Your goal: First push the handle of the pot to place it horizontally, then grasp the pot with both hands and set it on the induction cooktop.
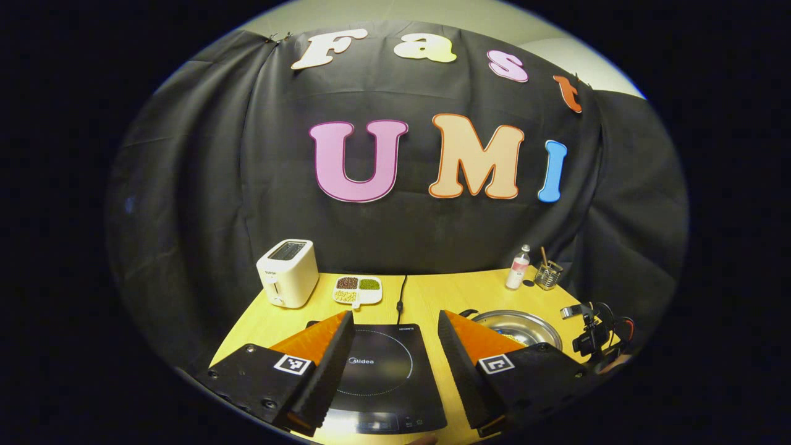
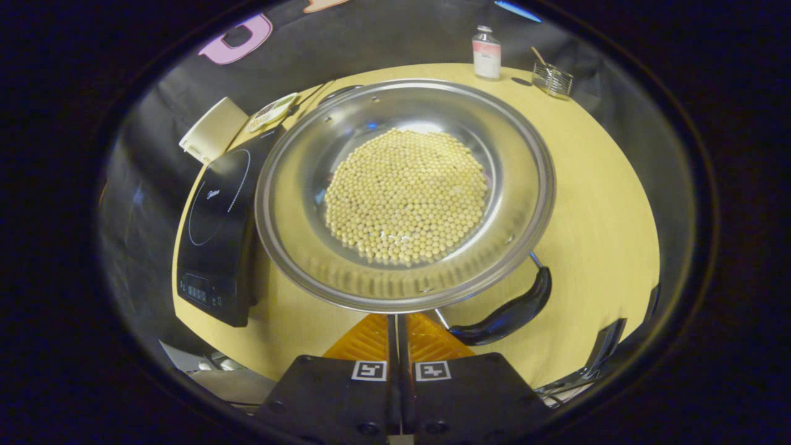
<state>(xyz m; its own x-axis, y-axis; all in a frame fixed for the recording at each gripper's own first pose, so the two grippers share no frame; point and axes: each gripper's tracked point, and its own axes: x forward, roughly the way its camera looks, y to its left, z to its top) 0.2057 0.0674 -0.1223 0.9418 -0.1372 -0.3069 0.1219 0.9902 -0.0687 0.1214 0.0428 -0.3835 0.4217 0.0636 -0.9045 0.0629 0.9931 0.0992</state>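
Note:
A steel pot (image 2: 405,191) holding pale beans stands on the yellow table, right of the black induction cooktop (image 2: 216,228). Its black near handle (image 2: 507,312) hangs at the rim's lower right, slanting down to the left. My right gripper (image 2: 396,316) is shut with nothing between its fingers, tips at the pot's near rim just left of that handle. In the left gripper view, my left gripper (image 1: 395,315) is open above the cooktop (image 1: 380,371), the pot (image 1: 516,327) lies to its right, and the right gripper (image 1: 593,337) sits beyond the pot.
A white toaster (image 1: 288,272) and a divided dish of beans (image 1: 357,289) stand at the back left. A small bottle (image 1: 518,267) and a glass holder (image 1: 548,275) are at the back right. The cooktop's cord (image 1: 401,293) runs toward the wall.

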